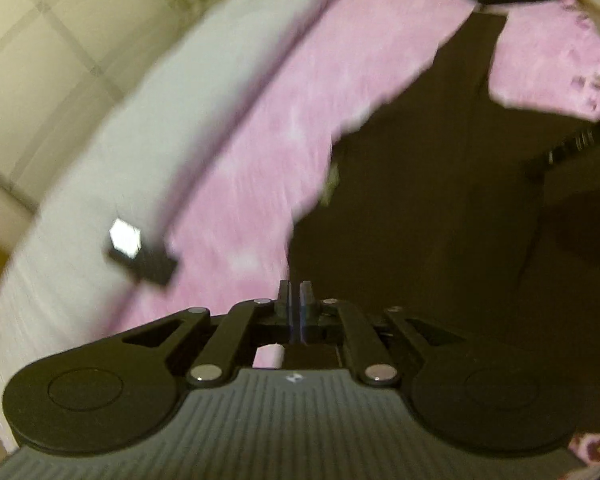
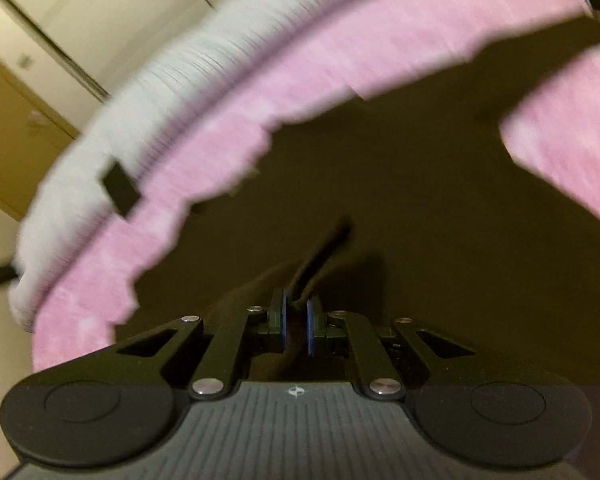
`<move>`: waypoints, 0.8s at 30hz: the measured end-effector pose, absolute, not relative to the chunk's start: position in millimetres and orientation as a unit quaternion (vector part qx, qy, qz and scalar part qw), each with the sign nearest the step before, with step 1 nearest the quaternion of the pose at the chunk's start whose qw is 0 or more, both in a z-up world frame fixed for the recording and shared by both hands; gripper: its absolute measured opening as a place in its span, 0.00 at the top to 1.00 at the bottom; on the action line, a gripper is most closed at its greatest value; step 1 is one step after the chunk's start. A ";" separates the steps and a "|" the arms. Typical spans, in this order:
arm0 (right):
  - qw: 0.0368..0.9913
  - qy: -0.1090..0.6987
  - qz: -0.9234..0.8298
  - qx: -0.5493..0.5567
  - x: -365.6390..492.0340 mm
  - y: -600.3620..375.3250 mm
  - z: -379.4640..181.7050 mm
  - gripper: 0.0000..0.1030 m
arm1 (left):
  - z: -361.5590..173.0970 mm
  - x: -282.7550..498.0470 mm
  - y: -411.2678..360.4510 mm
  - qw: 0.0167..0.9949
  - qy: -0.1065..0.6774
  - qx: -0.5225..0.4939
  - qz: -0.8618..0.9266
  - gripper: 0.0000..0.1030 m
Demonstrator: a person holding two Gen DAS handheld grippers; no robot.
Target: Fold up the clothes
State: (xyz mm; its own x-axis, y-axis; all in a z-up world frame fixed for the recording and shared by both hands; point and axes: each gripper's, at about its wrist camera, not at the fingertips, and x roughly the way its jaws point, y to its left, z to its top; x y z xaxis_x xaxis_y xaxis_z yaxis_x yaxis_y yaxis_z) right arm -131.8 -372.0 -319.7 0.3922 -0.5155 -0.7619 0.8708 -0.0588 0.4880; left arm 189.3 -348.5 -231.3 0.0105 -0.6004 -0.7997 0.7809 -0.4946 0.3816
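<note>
A dark brown garment (image 1: 420, 200) lies spread on a pink bedspread (image 1: 260, 140), filling the right half of the blurred left wrist view. My left gripper (image 1: 296, 292) is shut at the garment's left edge; no cloth shows between its tips, and I cannot tell whether they pinch any. In the right wrist view the same garment (image 2: 380, 180) covers the middle. My right gripper (image 2: 296, 312) is shut on a bunched fold of it, with creases running away from the fingers (image 2: 312, 320).
The bed's white side (image 1: 100, 140) drops to a pale tiled floor (image 1: 40, 40). A small black block (image 1: 140, 256) with a white patch sits at the bed edge, also in the right view as the black block (image 2: 118, 192). A brown wooden door (image 2: 12, 128) stands beyond.
</note>
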 end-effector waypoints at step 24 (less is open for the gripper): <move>0.737 0.227 -0.504 0.389 -147.8 -424.3 -256.9 0.92 | -393.0 164.6 -308.6 0.613 0.311 0.366 -0.627 0.79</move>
State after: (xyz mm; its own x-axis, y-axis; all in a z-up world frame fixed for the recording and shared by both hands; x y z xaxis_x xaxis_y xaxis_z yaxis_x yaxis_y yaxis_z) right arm -147.8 -424.3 -256.9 0.3881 -0.5662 -0.7272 0.9198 0.1887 0.3440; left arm 164.6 -308.6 -393.0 0.0202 -0.5411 -0.8407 0.9967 -0.0547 0.0592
